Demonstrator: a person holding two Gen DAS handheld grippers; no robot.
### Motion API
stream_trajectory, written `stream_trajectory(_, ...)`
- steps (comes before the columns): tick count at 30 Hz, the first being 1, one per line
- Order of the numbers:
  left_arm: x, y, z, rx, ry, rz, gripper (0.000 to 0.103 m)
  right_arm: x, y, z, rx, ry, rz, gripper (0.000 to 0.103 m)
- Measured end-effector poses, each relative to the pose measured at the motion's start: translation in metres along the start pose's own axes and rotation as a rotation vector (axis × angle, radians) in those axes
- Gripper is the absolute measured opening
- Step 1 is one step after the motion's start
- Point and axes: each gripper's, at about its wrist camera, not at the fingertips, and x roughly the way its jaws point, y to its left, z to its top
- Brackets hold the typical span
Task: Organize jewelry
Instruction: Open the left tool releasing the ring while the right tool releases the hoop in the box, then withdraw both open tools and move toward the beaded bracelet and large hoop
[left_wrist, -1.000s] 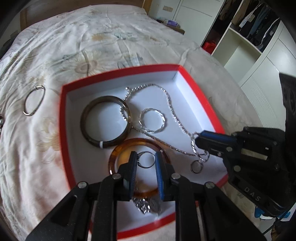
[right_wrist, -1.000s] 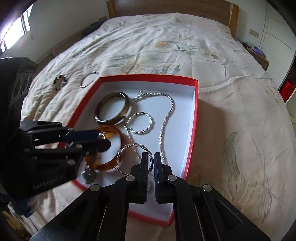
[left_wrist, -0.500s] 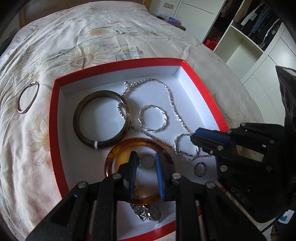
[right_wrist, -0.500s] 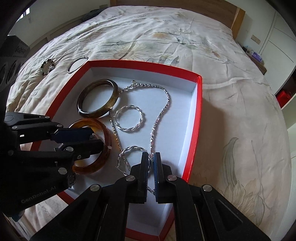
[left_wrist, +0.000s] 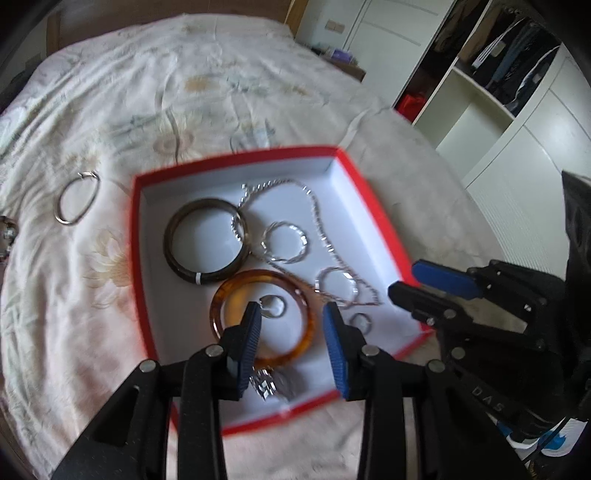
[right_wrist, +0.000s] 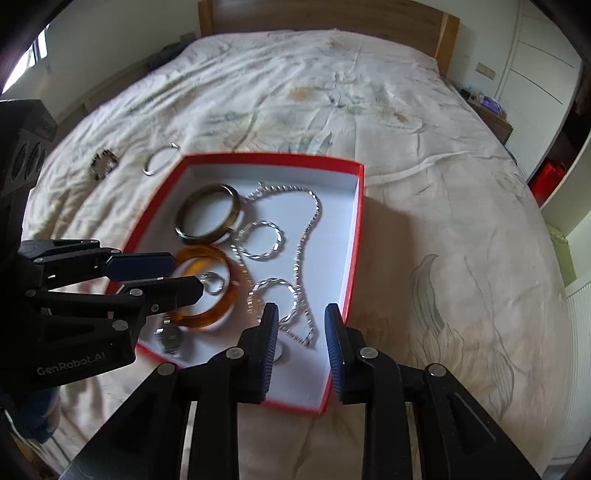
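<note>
Red box (right_wrist: 354, 236) crowded along near and left side with bangles and chain (right_wrist: 308, 225), white floor bare at far right corner; bed (right_wrist: 424, 155) right of box open; left hand-held gripper (right_wrist: 186, 275) overhangs box's left edge.

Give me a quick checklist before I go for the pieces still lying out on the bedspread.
1. Left hand-held gripper empty, jaws just opened: ok.
2. Right hand-held gripper empty, jaws just opened: ok.
3. Chain necklace lies wholly inside the red box: ok.
4. Silver hoop on the bedspread, still out of the box: not ok.
5. Dark beaded piece on the bedspread, also out: not ok.
6. Small ring free of the necklace: cannot tell.
</note>
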Motion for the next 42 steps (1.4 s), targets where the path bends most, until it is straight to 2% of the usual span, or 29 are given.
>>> stream_trajectory(2, -0.021, -0.004, -0.006, 0.001, -0.035, 0.018, 0.033, -0.016, 0.004, -0.005, 0.017, -0.019, 0.011, 0.038)
stream_trajectory(6, -0.056, -0.007, -0.024, 0.015, -0.078, 0.080, 0.033, -0.046, 0.017, -0.018, 0.041, -0.048, 0.037, 0.041)
stream_trajectory(8, -0.073, -0.007, -0.034, 0.023, -0.086, 0.111, 0.033, -0.060, 0.024, -0.025, 0.052, -0.063, 0.048, 0.045)
stream_trajectory(12, -0.115, -0.009, -0.057, 0.037, -0.120, 0.181, 0.033, -0.090, 0.040, -0.043, 0.072, -0.097, 0.073, 0.046)
stream_trajectory(19, -0.178, -0.022, -0.090, 0.059, -0.184, 0.256, 0.034, -0.138, 0.070, -0.065, 0.084, -0.156, 0.114, 0.047)
stream_trajectory(23, -0.208, -0.028, -0.105, 0.072, -0.230, 0.279, 0.042, -0.164, 0.087, -0.074, 0.075, -0.193, 0.114, 0.048)
stream_trajectory(34, -0.269, -0.024, -0.142, 0.062, -0.335, 0.297, 0.043, -0.221, 0.130, -0.090, 0.031, -0.274, 0.098, 0.049)
stream_trajectory(42, -0.303, -0.002, -0.168, 0.012, -0.393, 0.311, 0.043, -0.238, 0.168, -0.095, -0.040, -0.291, 0.102, 0.053)
